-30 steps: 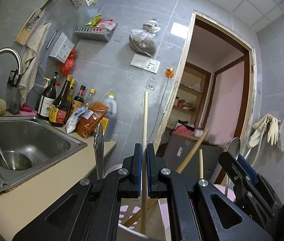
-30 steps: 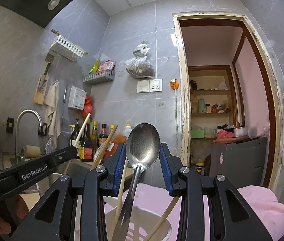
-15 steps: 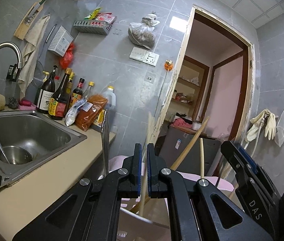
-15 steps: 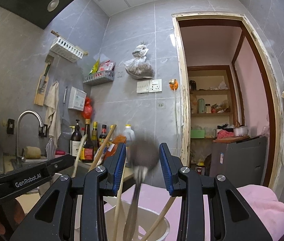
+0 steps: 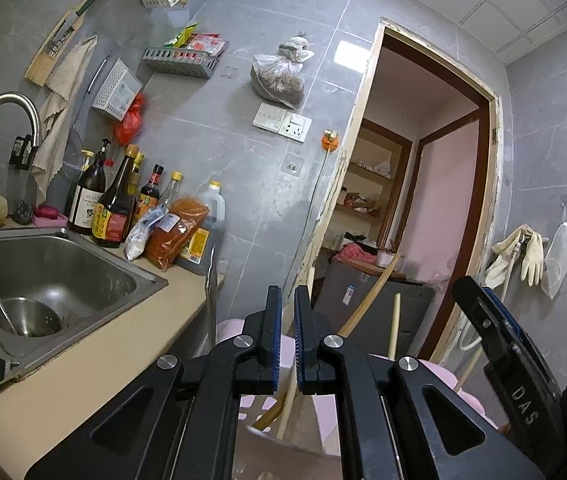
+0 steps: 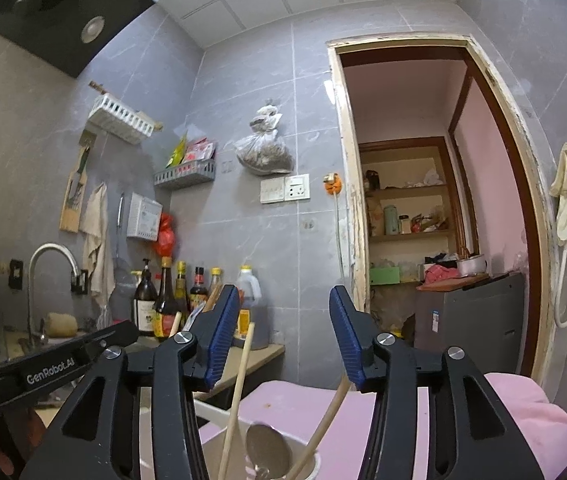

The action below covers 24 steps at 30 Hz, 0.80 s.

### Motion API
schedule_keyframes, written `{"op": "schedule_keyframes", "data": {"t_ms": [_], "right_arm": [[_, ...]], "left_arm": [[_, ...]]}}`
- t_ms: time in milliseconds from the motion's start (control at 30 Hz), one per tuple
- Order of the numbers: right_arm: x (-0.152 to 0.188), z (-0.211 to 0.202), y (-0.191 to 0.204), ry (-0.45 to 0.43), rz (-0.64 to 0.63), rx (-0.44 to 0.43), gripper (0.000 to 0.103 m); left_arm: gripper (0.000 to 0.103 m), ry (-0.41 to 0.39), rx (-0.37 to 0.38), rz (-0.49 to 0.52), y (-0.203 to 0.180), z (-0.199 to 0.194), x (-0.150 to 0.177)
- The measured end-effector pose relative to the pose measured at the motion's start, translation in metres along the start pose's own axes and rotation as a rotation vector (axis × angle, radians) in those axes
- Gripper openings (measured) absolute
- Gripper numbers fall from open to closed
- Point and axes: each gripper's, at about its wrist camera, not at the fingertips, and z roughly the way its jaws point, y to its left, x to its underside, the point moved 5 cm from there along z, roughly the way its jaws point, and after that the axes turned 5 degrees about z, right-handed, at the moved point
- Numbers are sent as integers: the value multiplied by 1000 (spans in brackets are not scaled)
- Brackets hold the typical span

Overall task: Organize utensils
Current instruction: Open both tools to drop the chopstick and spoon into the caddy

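In the right wrist view my right gripper is open and its jaws are opening, with nothing between the blue pads. Below it a metal spoon stands bowl-up in a white utensil cup, together with two wooden chopsticks. In the left wrist view my left gripper hangs over the same cup. Its jaws are opening, a narrow gap shows, and no utensil is at the tips. A pale chopstick slants down below the pads. A brown chopstick and a metal handle also stick up.
A steel sink with a bowl lies to the left, in a beige counter. Sauce bottles and packets stand at the wall. The cup rests on something pink. An open doorway is on the right.
The spoon has dropped from between the right pads into the cup, and those jaws have spread. The chopstick that stood between the left pads has slid down out of them.
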Motion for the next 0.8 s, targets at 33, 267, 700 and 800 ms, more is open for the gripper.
{"op": "schedule_keyframes", "data": {"t_ms": [33,267,700,800], "right_arm": [[-4,0,-2,4,10,2,47],[-29,-8,-27,39,32,45,68],[-48,-53,-100,142,13,162,103],[-44,-61,-117,190,29,180,103]], "left_arm": [[14,-4,-4,3,-1,-1,-3],[48,-34,42,12,-20,-12,-20],[100,99,178,73,-86,-15,-11],[100,147,191,110,-101,-14,0]]}}
